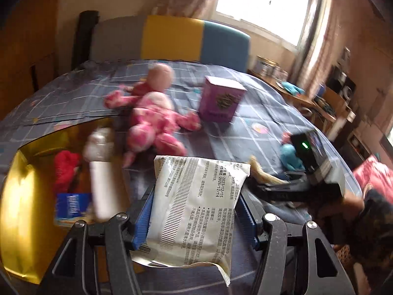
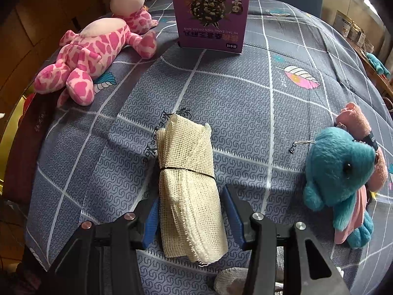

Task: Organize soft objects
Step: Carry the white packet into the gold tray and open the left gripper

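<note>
The left gripper [image 1: 194, 218] is pinching a white printed packet [image 1: 196, 209] above the bed's [image 2: 245, 103] near edge. The right gripper [image 2: 191, 211] is straddling a rolled mesh cloth [image 2: 189, 184] lying mid-bed, left pad touching, right pad apart.

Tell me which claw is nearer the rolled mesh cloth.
Right. The right claw straddles the rolled mesh cloth on the bed; the left claw grips a white packet, lifted, off to the side.
</note>
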Available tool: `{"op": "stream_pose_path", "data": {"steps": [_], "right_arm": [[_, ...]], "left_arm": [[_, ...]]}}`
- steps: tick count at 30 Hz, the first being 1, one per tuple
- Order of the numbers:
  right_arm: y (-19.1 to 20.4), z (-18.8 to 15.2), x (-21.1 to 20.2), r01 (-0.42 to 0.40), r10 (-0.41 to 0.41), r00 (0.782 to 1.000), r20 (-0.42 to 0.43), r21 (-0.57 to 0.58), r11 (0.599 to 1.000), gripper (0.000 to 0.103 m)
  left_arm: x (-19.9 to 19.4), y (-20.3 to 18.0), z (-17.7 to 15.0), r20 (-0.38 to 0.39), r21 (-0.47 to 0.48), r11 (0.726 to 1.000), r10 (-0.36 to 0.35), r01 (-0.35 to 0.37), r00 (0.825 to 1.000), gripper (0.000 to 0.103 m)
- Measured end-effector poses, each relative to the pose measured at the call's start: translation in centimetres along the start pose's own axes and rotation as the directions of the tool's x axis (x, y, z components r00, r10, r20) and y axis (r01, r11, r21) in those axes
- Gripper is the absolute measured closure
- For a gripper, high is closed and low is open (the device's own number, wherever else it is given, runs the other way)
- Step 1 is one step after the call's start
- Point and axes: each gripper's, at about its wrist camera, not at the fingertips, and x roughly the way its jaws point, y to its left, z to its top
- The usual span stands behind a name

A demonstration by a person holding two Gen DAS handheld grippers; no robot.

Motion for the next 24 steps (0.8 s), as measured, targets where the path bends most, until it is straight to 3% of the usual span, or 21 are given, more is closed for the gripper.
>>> {"op": "stream_pose_path", "data": {"steps": [3,6,8,12,14,18,24], "right_arm": [[0.0,0.0,0.0,0.008,-0.008,1.000,0.004,-0.008,1.000,0.054],[0.1,-0.1,0.0,0.018,-0.018,1.000,0.008,-0.020,1.000,0.054],[0.2,-0.1,0.0,0.020,-0.020,1.000,0.010,-0.022,1.000,0.054],[0.4,-0.2,0.1,0.026,-0.026,1.000,0.015,-0.028,0.999,0.054],[0.5,-0.3,0.0,0.029,-0.028,0.999,0.018,-0.028,0.999,0.054],[0.7,-0.8,-0.4,0.033,-0.033,0.999,0.023,-0.030,0.999,0.054],[0.6,-0.9,-0.5,0.033,-0.033,0.999,0.026,-0.031,0.999,0.054]], "left_arm": [[-1.5,3.7,0.9,0.020,-0.068,0.993,0.100,-0.098,0.995,0.041],[-2.8,7.7,1.1,0.023,-0.126,0.966,0.229,-0.225,0.973,0.041],[-3.7,9.8,0.9,0.022,-0.145,0.936,0.328,-0.321,0.945,0.041],[-4.7,13.1,0.2,0.009,-0.179,0.882,0.445,-0.436,0.896,0.041],[-4.7,14.4,-0.2,-0.006,-0.192,0.863,0.474,-0.467,0.880,0.041],[-4.9,15.9,-0.8,-0.027,-0.202,0.846,0.500,-0.494,0.866,0.041],[-4.3,17.6,-0.9,-0.063,-0.218,0.852,0.474,-0.475,0.878,0.041]]}}
